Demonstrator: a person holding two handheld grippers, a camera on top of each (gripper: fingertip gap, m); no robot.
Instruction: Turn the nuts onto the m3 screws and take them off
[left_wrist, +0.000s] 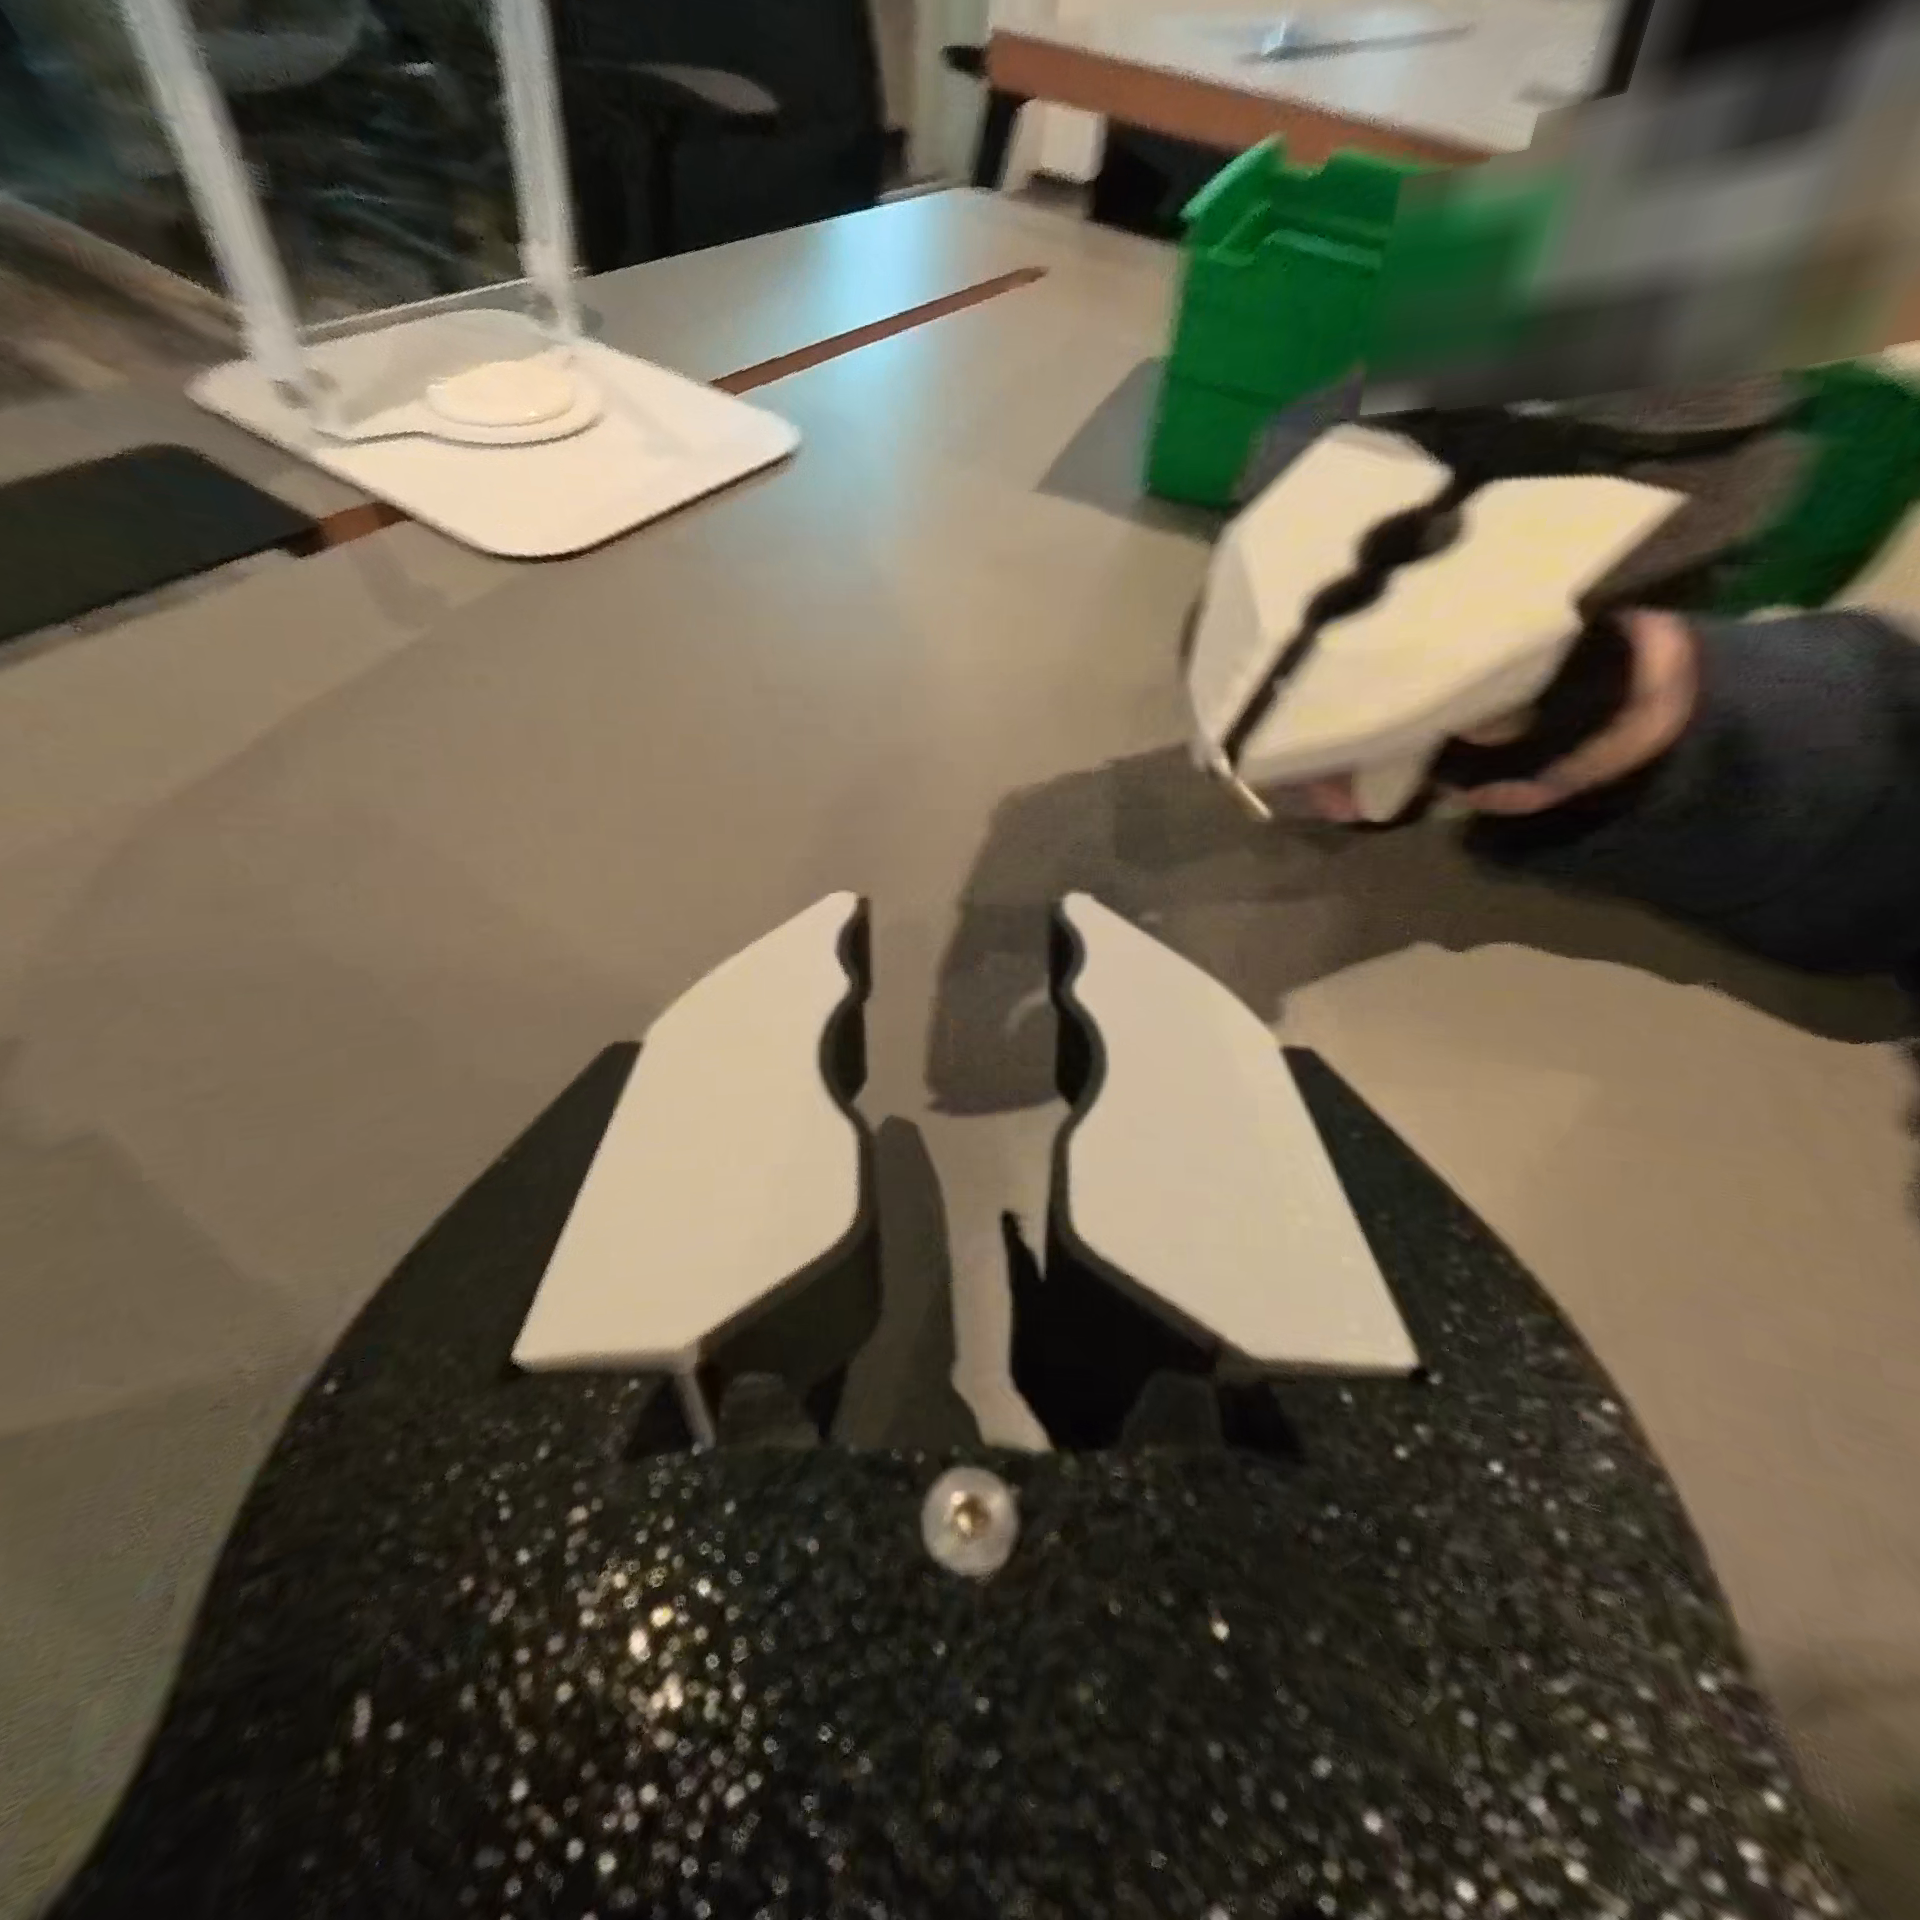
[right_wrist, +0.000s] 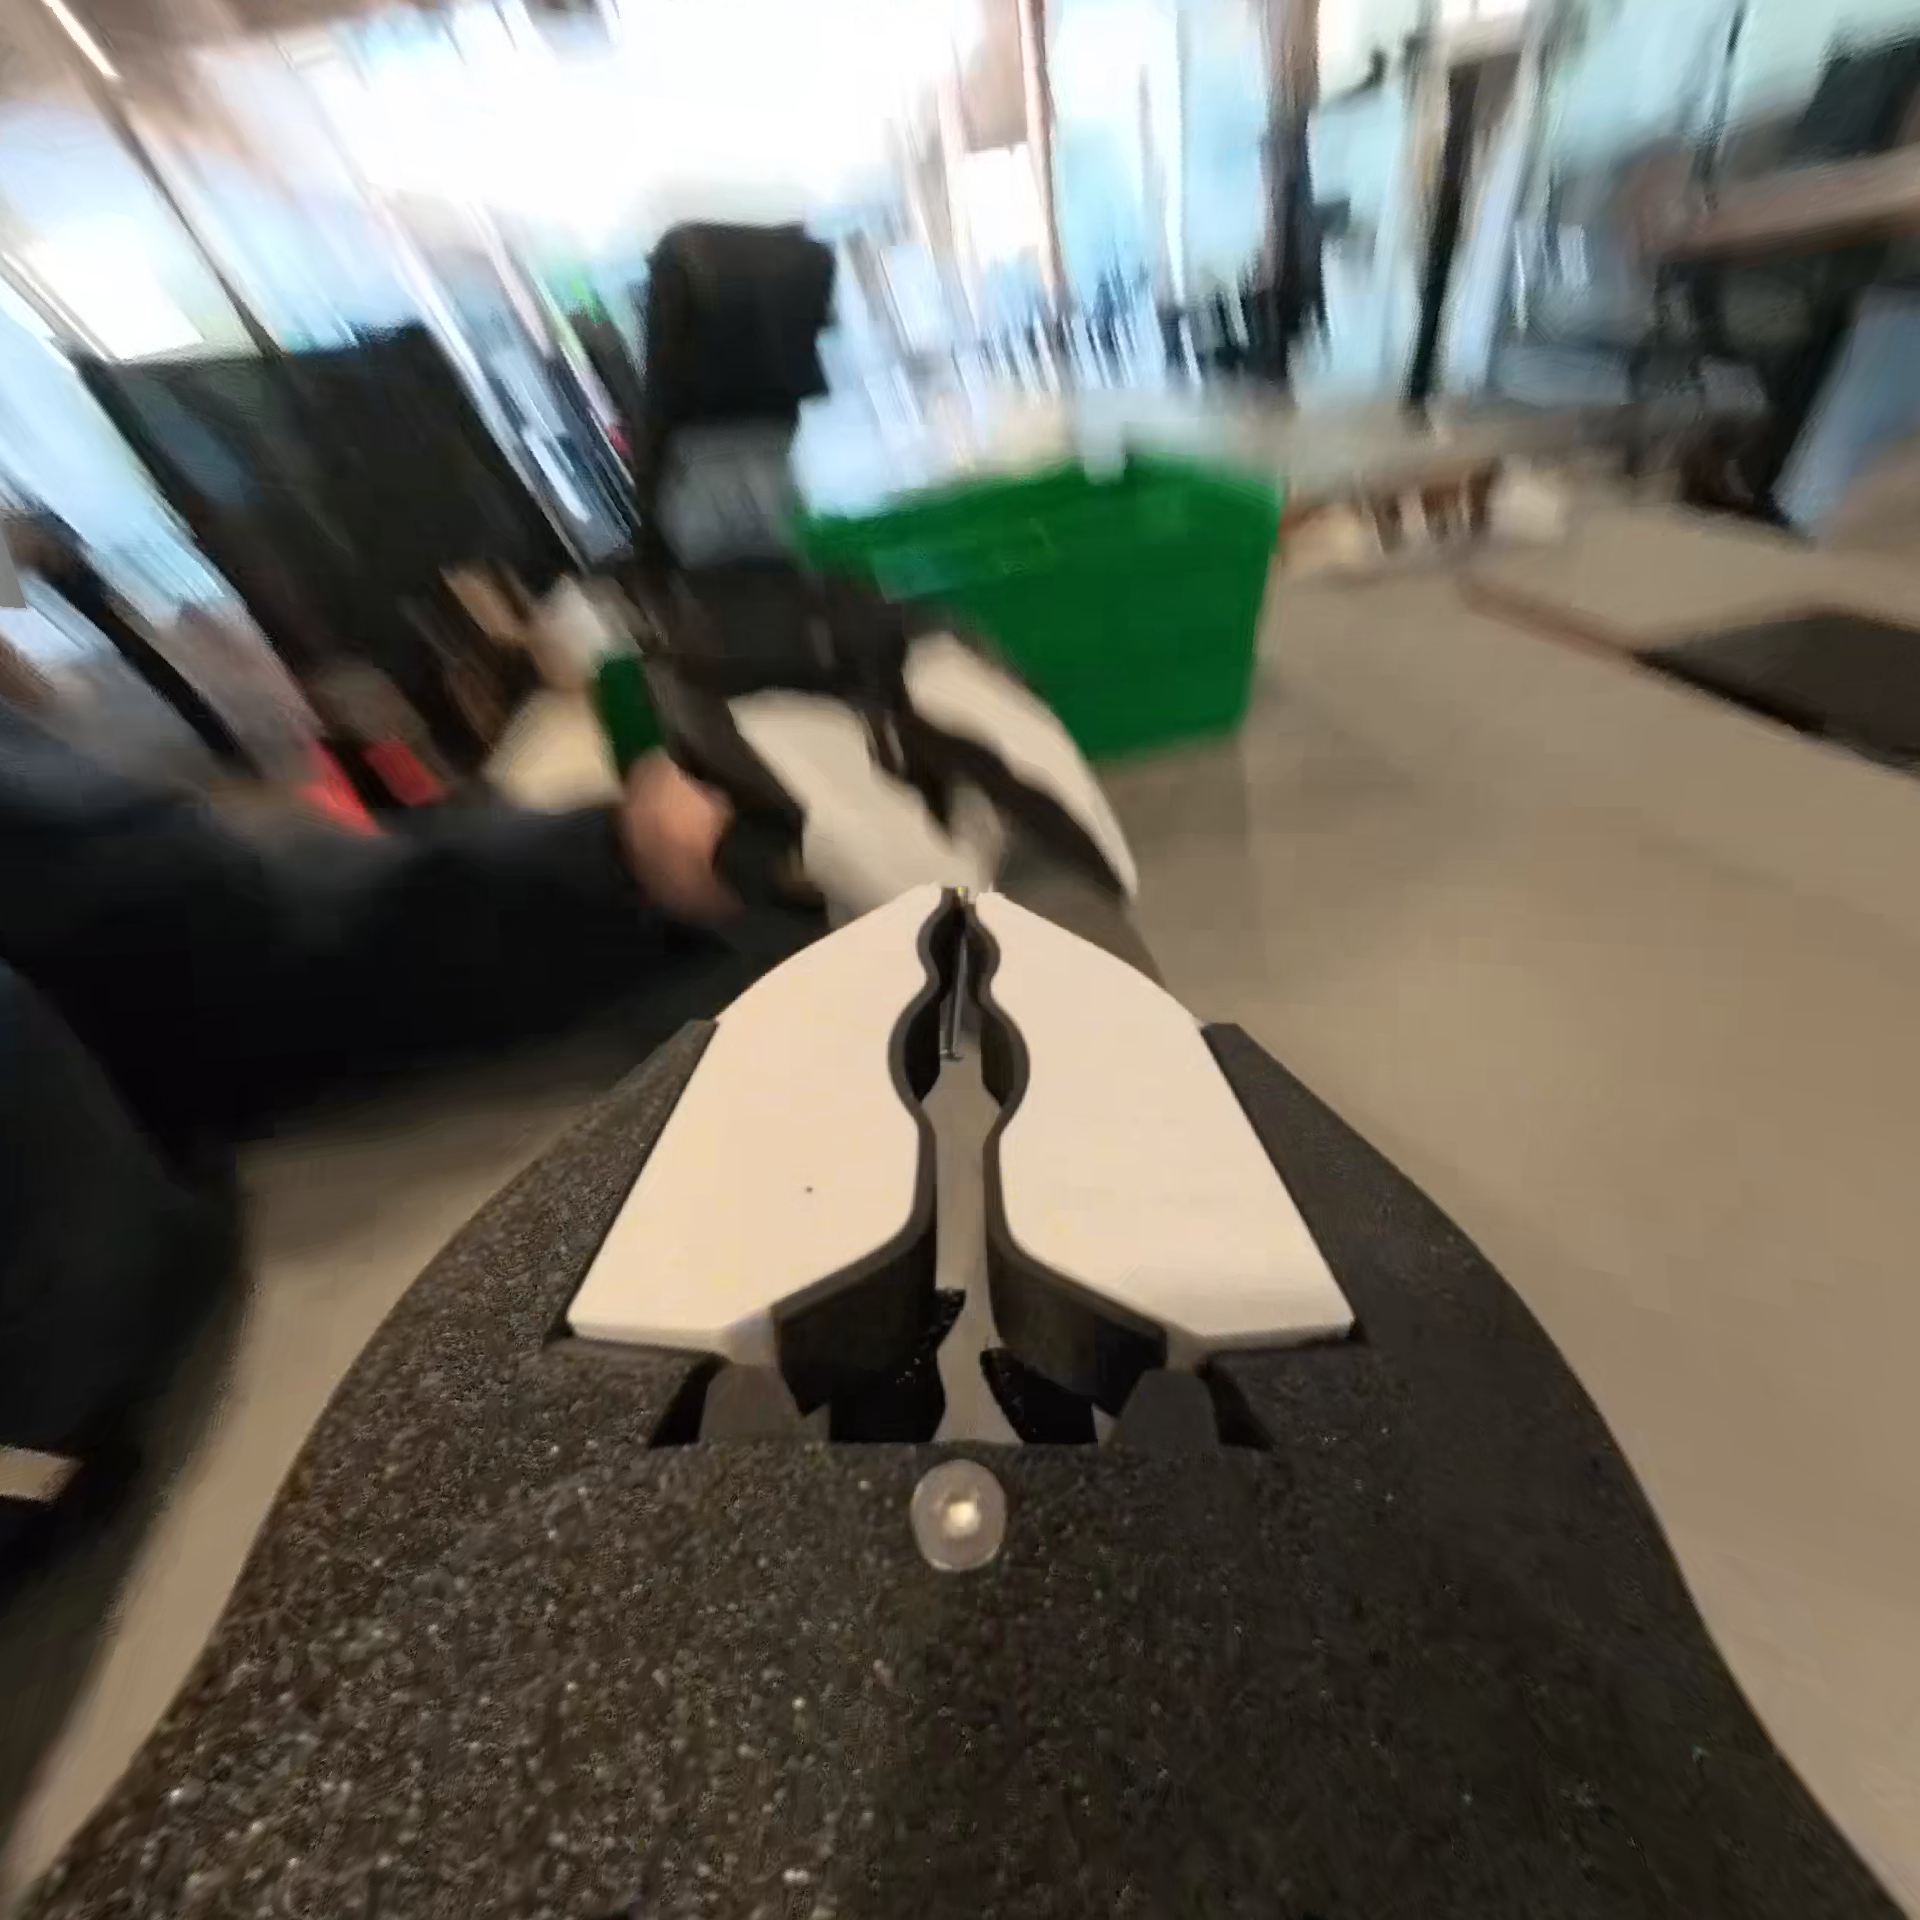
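My right gripper (right_wrist: 964, 899) is shut on a thin metal screw (right_wrist: 954, 997) that lies lengthwise between its white fingers. In the left wrist view the right gripper (left_wrist: 1226, 753) hovers above the table at the right, and the screw's tip (left_wrist: 1247, 800) sticks out past its fingertips. My left gripper (left_wrist: 961, 914) is open and empty, low over the grey table (left_wrist: 520, 831). A small pale ring-like shape (left_wrist: 1027, 1006) lies on the table in shadow by its right finger, too blurred to identify. The left gripper also shows in the right wrist view (right_wrist: 935, 769), blurred, just beyond the screw.
A green box (left_wrist: 1268, 353) stands at the back right; it also shows in the right wrist view (right_wrist: 1091, 603). A white flat base with clear uprights (left_wrist: 499, 436) sits at the back left beside a black mat (left_wrist: 125, 530). A person's hand and dark sleeve (left_wrist: 1714, 779) hold the right gripper.
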